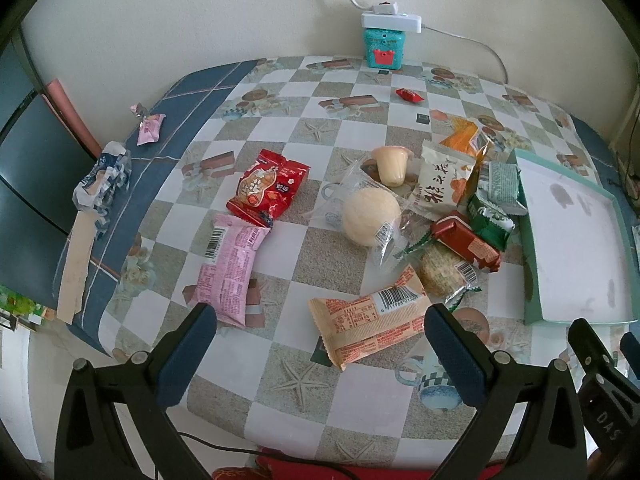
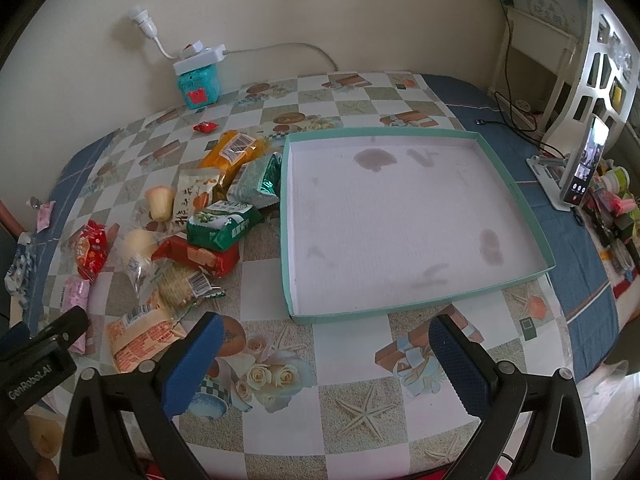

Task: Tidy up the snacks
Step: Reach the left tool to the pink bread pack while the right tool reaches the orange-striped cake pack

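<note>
Several wrapped snacks lie in a loose pile on the checked tablecloth: an orange packet (image 1: 370,326) nearest me, a pink packet (image 1: 230,270), a red packet (image 1: 268,188), a round bun in clear wrap (image 1: 370,218), a green packet (image 1: 490,222) and a jelly cup (image 1: 392,164). A shallow teal box (image 2: 516,200) with a white, stained floor sits right of the pile and holds nothing. My left gripper (image 1: 320,324) is open and empty, just short of the orange packet. My right gripper (image 2: 326,334) is open and empty before the box's near rim.
A teal tin (image 1: 382,50) with a white power strip on top stands at the wall. A small red candy (image 1: 408,95) lies mid-table. Crumpled wrappers (image 1: 104,182) sit at the left edge. A phone on a stand (image 2: 584,168) and small items stand at the right.
</note>
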A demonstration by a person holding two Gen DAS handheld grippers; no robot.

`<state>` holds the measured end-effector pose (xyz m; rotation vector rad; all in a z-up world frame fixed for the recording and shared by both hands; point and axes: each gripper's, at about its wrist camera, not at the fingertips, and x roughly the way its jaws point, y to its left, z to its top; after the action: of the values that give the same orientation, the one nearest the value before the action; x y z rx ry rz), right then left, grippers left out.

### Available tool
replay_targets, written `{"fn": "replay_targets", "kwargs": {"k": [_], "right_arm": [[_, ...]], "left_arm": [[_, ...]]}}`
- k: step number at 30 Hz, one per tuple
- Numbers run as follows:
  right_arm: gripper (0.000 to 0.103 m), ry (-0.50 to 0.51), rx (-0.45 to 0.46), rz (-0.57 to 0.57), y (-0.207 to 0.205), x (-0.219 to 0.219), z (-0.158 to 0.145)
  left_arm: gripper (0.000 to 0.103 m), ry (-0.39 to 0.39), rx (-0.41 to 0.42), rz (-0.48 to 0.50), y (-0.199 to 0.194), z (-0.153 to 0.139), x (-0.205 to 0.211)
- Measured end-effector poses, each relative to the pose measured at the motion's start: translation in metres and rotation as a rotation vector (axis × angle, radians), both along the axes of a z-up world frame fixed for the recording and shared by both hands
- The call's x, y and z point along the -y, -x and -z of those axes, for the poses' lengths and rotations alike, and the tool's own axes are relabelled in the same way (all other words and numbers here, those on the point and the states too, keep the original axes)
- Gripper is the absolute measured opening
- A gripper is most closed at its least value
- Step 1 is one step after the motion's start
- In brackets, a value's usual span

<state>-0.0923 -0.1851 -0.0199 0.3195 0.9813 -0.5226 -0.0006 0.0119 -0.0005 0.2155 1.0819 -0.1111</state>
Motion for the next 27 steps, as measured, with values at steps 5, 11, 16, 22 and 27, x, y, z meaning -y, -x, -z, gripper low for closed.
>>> {"fn": "replay_targets", "kwargs": {"k": [5,11,16,22,27], "right_arm": [[0.103,0.008,-0.011,-0.012,-0.003,-0.004,0.001],[0.103,-0.032,-0.008,-0.081,-0.021,-0.013,0.003],[0.103,-0.102,-0.029,-0.192,-0.044,-0.034,0.014],[0.103,-0.234,-0.052,-0.287,-0.071,-0.065,0.029],[0.103,-0.291,-0.093,-0.296,-0.086,-0.087,0.043]], "left_arm": [[0.103,0.027,-0.015,-0.006,-0.002,0.002,-0.005],[0.103,0.066,-0.013,-0.066,-0.016,0.0,-0.035],[0.103,0.106,-0.036,-0.165,-0.034,0.004,-0.077],[0.103,0.124,-0.083,-0.229,-0.049,0.019,-0.12],[0.103,0.119,-0.112,-0.235,-0.059,0.031,-0.134]]}}
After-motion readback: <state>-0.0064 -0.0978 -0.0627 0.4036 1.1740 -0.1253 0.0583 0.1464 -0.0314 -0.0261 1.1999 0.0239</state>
